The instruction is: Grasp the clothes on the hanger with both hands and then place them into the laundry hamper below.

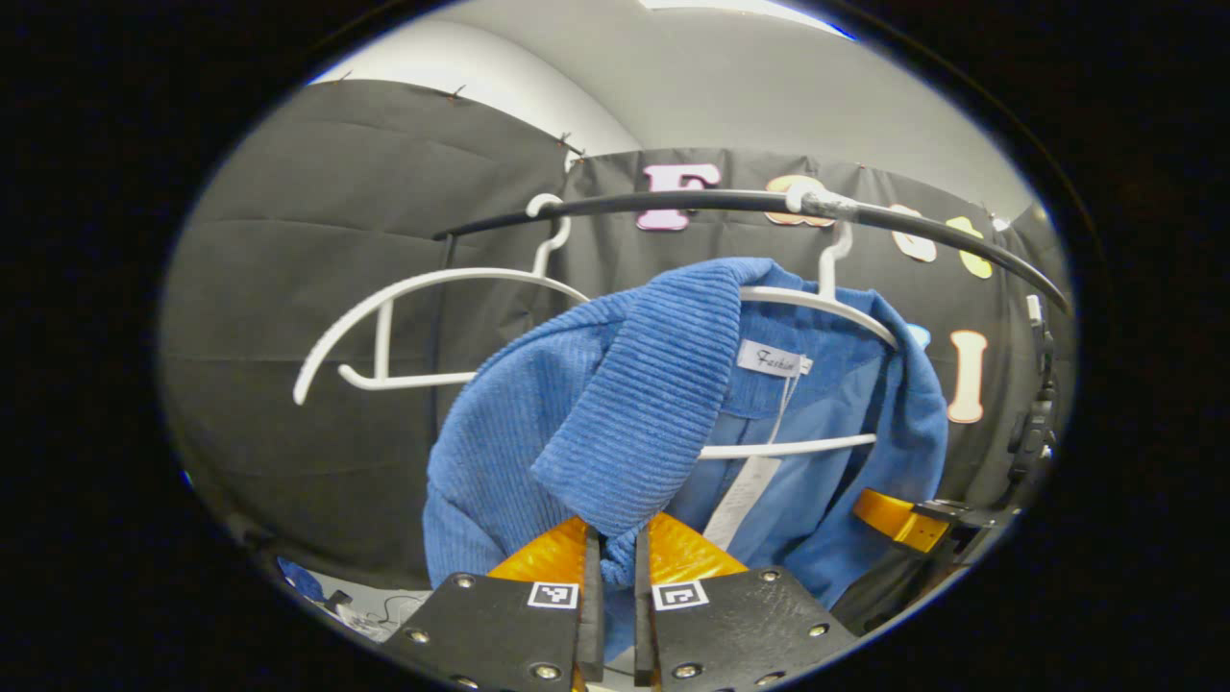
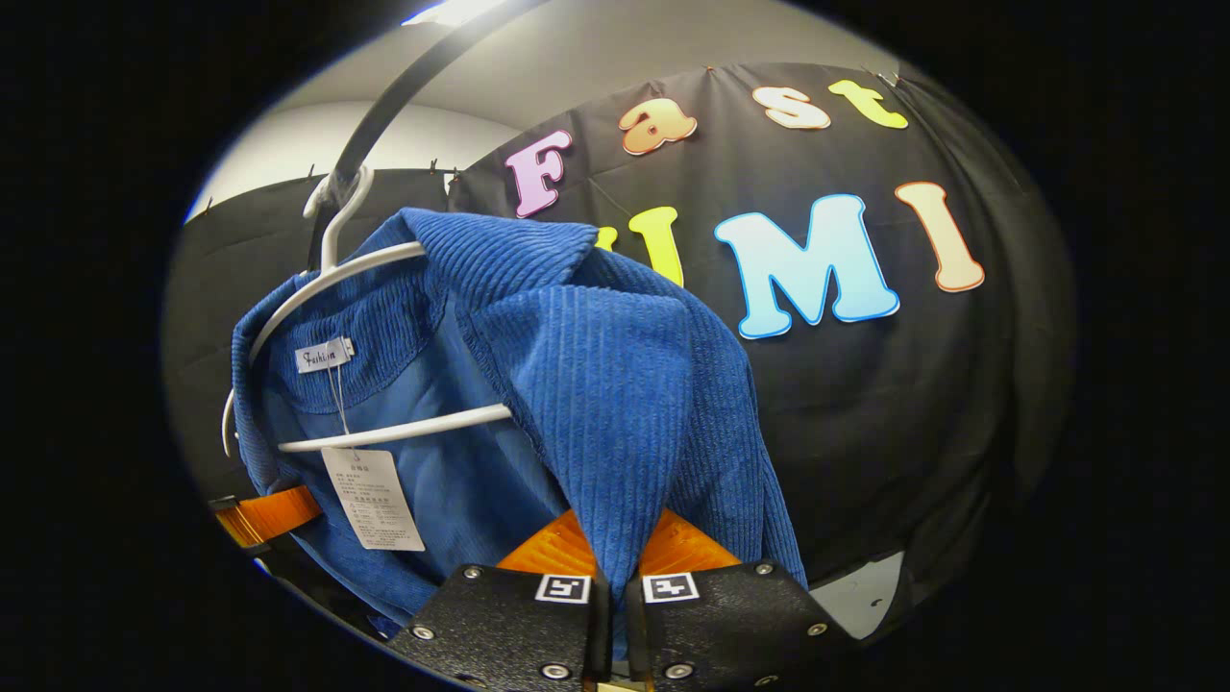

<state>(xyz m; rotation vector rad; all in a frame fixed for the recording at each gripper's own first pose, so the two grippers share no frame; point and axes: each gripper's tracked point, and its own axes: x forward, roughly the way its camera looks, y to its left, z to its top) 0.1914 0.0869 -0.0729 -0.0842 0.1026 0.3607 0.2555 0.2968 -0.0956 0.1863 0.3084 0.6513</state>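
Both grippers, left and right, have jaws clamped on the blue jacket hanging on its hanger

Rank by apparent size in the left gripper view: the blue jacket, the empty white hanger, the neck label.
1. Blue jacket, largest, though it hangs nearest the camera, pinched in the left claw.
2. Empty white hanger, farther back on the rail.
3. Neck label, clearly smallest.

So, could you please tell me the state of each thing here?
Blue jacket: on its hanger, gripped at both front edges.
Jacket's hanger: on the rail.
Spare hanger: bare, on the rail.
Left gripper: shut on cloth.
Right gripper: shut on cloth.
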